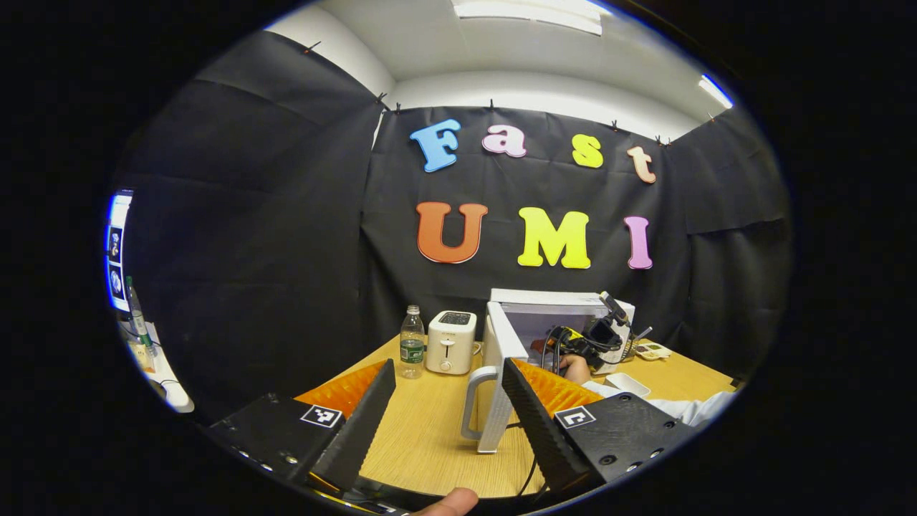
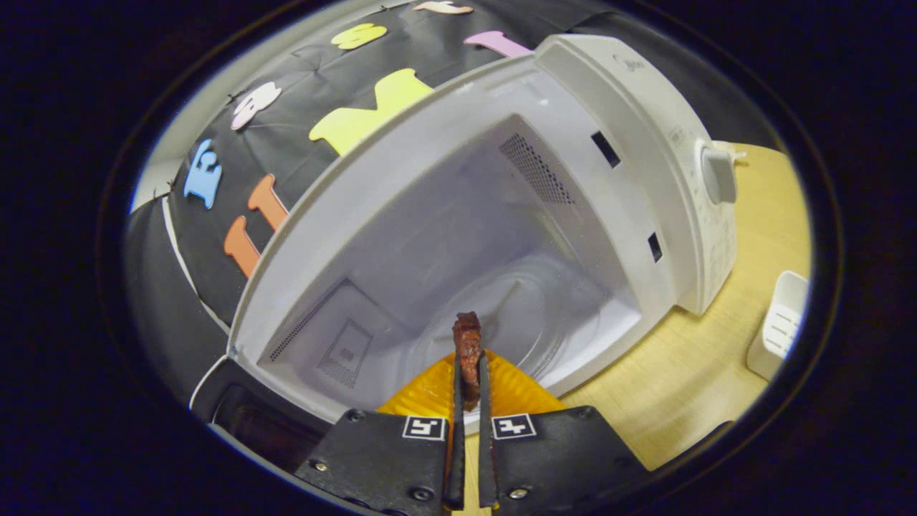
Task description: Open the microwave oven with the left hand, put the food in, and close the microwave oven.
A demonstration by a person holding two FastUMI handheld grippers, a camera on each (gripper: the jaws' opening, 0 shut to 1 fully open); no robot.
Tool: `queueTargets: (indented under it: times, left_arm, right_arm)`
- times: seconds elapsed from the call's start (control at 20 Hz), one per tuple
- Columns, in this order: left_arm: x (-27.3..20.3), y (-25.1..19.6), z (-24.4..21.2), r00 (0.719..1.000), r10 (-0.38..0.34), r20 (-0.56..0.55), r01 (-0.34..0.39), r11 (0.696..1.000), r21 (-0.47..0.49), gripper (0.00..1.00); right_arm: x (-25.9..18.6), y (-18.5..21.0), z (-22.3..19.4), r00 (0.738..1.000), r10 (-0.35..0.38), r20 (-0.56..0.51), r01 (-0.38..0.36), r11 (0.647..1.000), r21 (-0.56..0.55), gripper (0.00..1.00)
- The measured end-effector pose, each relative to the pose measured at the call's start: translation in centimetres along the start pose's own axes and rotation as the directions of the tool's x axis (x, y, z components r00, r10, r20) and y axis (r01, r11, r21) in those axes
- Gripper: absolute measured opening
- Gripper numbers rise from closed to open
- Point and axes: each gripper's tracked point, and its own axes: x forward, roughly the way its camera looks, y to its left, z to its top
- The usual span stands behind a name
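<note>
In the left gripper view the white microwave [image 1: 559, 304] stands at the table's back with its door [image 1: 498, 373] swung open toward me. My left gripper [image 1: 448, 373] is open, back from the door, holding nothing. Farther off, the right gripper [image 1: 598, 337] and a hand [image 1: 573, 367] reach into the oven's mouth. In the right gripper view my right gripper [image 2: 469, 358] is shut on a dark reddish-brown piece of food [image 2: 468, 340], held at the front of the open cavity [image 2: 458, 244], above the glass turntable [image 2: 523, 308].
A water bottle [image 1: 412, 342] and a white toaster [image 1: 451, 342] stand left of the microwave on the wooden table [image 1: 430, 437]. A small white tray [image 1: 627, 384] lies to the right, also seen as white container [image 2: 781, 322]. The control knob [image 2: 718, 174] sits on the oven's right panel.
</note>
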Motion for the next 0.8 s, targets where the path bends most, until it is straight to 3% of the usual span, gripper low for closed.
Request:
queueTargets:
  times: [0.3,0.35,0.4,0.55,0.6,0.65,0.7,0.8]
  left_arm:
    - [1.9,0.1,-1.9,0.998,0.010,-0.058,-0.010,1.000,0.008,0.92]
    - [1.9,0.2,-1.9,0.998,0.012,-0.058,-0.011,1.000,0.012,0.92]
    - [2.0,0.3,-2.0,0.998,0.013,-0.059,-0.012,1.000,0.013,0.92]
    - [2.2,0.7,-2.6,0.997,0.021,-0.072,-0.021,1.000,-0.005,0.92]
    - [2.3,0.9,-2.8,0.997,0.023,-0.075,-0.023,1.000,-0.009,0.92]
    - [2.4,1.0,-2.9,0.996,0.025,-0.080,-0.026,1.000,-0.013,0.92]
    - [2.3,1.2,-3.0,0.996,0.027,-0.084,-0.028,0.999,-0.018,0.92]
    - [2.4,1.4,-3.3,0.996,0.027,-0.084,-0.029,0.999,-0.021,0.92]
  right_arm:
    - [3.6,1.0,-0.3,1.000,0.005,0.019,-0.005,1.000,0.016,0.12]
    - [4.0,0.8,-0.3,1.000,-0.003,0.023,0.003,1.000,0.003,0.04]
    - [4.3,0.5,-0.4,0.999,-0.016,0.029,0.016,1.000,-0.014,0.15]
    - [4.4,0.0,-0.3,0.998,-0.039,0.040,0.040,0.999,-0.036,0.20]
    - [4.4,-0.2,-0.2,0.998,-0.051,0.040,0.053,0.997,-0.058,0.14]
    - [4.3,0.0,0.1,0.997,-0.056,0.052,0.061,0.993,-0.106,0.17]
    - [4.0,0.1,0.3,0.996,-0.062,0.065,0.071,0.985,-0.156,0.42]
    - [3.5,0.3,1.1,0.992,-0.076,0.096,0.097,0.966,-0.238,0.72]
